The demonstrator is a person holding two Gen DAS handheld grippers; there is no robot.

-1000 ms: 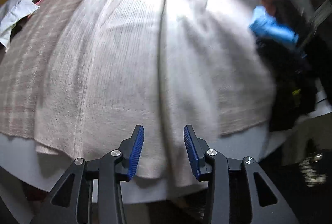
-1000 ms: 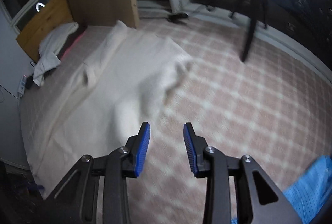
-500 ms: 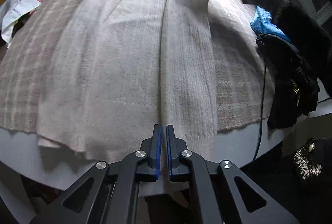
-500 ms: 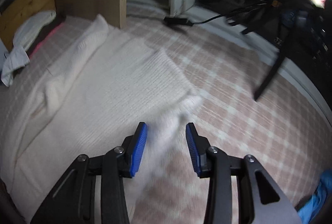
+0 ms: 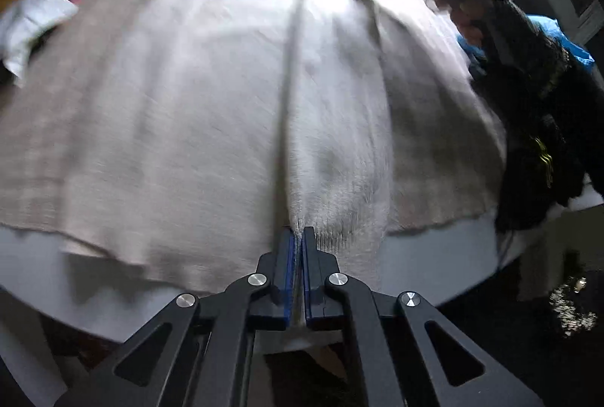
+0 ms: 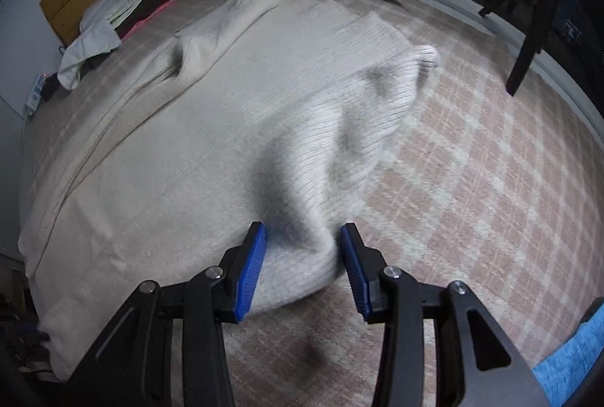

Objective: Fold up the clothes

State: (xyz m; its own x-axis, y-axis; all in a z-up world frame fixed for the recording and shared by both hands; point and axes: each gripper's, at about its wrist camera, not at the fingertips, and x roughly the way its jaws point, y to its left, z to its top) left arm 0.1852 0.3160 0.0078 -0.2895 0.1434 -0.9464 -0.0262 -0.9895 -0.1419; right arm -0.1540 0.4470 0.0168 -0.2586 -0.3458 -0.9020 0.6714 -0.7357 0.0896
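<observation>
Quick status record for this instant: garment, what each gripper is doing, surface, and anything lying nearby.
garment: cream knit sweater, spread mostly flat
left gripper: jaws shut on the sweater's near hem
right gripper: jaws open, a raised fold of the sweater between the fingers, not clamped
surface: pink plaid blanket on a bed
nearby: white garment at the far left; blue cloth at lower right; dark clothing at the bed's right edge
image quality: left wrist view is motion-blurred

Left gripper (image 5: 298, 248) clamped; right gripper (image 6: 304, 256) spread wide.
</observation>
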